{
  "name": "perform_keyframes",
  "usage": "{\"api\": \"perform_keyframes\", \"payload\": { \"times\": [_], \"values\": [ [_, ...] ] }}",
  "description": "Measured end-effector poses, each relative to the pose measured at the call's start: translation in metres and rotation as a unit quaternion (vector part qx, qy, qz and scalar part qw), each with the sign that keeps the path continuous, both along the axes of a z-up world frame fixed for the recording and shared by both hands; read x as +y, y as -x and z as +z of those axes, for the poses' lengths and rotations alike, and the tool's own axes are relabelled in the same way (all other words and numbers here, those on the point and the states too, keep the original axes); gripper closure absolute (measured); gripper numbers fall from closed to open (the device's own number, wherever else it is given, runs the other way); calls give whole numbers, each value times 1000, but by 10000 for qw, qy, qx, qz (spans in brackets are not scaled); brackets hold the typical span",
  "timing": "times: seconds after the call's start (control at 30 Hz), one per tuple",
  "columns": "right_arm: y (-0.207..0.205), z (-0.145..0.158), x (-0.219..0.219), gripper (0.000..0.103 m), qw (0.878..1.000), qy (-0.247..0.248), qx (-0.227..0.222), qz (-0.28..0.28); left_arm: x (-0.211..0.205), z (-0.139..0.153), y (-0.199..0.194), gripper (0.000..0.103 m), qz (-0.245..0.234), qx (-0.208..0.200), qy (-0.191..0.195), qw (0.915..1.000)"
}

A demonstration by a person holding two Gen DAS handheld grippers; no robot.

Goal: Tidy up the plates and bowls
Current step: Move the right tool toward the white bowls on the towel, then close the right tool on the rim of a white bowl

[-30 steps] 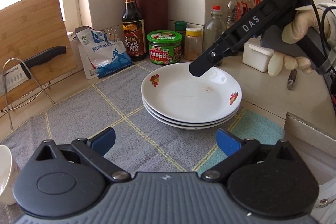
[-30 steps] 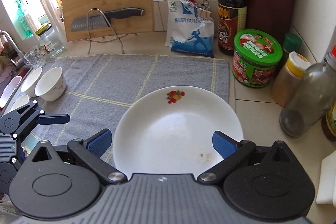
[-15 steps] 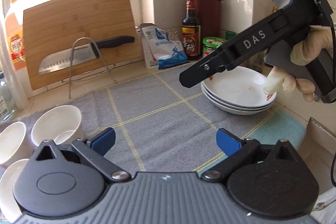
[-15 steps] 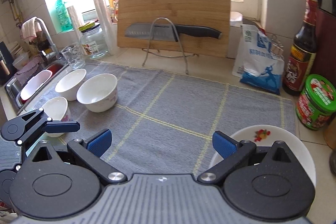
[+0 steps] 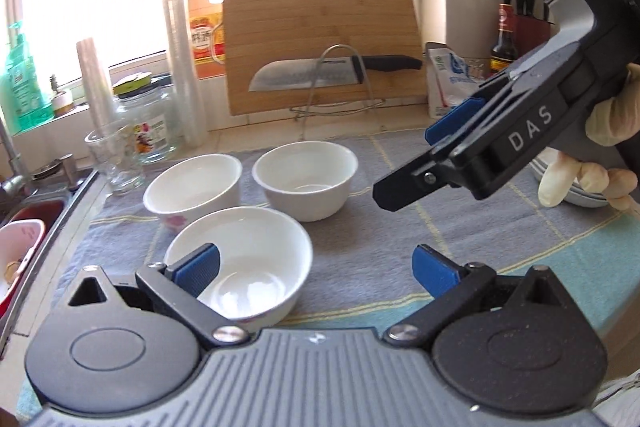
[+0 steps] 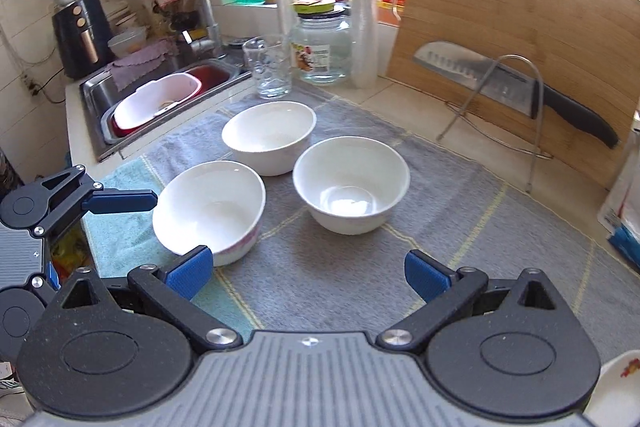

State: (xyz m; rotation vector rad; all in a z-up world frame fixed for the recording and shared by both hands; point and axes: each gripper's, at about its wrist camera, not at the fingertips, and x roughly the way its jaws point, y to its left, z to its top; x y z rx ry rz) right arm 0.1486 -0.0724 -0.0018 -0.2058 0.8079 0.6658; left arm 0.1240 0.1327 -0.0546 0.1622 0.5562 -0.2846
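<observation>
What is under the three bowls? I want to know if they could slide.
A grey checked cloth lies under all three bowls, spread over the counter. The patches directly beneath each bowl are covered.

The white letters "DAS" stand along the side of the right gripper (image 5: 420,163), readable in the left wrist view. The orange bottle (image 5: 204,23) by the window carries a red and yellow label with characters, too blurred to read in either view. The glass jar (image 6: 320,55) bears a pictured label with small print, perhaps a product name, but it is not legible. The white and blue bag (image 5: 452,83) and the dark sauce bottle (image 5: 505,43) show printing that cannot be made out.
</observation>
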Motion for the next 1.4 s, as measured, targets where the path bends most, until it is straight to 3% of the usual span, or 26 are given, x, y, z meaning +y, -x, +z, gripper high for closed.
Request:
{"api": "perform_keyframes", "payload": {
  "times": [0.33, 0.57, 0.7, 0.77, 0.83, 1.0, 1.4],
  "values": [
    [-19, -17, 63, 0, 9970, 44, 273, 721, 42, -24, -6, 1, 505, 108, -275, 9983],
    [-31, -31, 79, 1, 9945, 90, 440, 945, 41, -38, -16, 2, 367, 131, -369, 9986],
    [-41, -38, 82, 12, 9936, 20, 626, 937, 38, -41, -20, 3, 234, 128, -380, 9989],
    [-45, -40, 82, 15, 9932, -7, 692, 941, 37, -41, -22, 4, 188, 114, -373, 9991],
    [-48, -41, 82, 18, 9928, -36, 743, 943, 37, -42, -24, 11, 156, 131, -353, 9992],
    [-58, -43, 83, 25, 9919, -118, 846, 938, 36, -43, -26, 13, 49, 141, -331, 9993],
    [-68, -47, 85, 30, 9887, -272, 1088, 999, 37, -42, -32, 14, -57, 204, -224, 9995]
  ]
}}
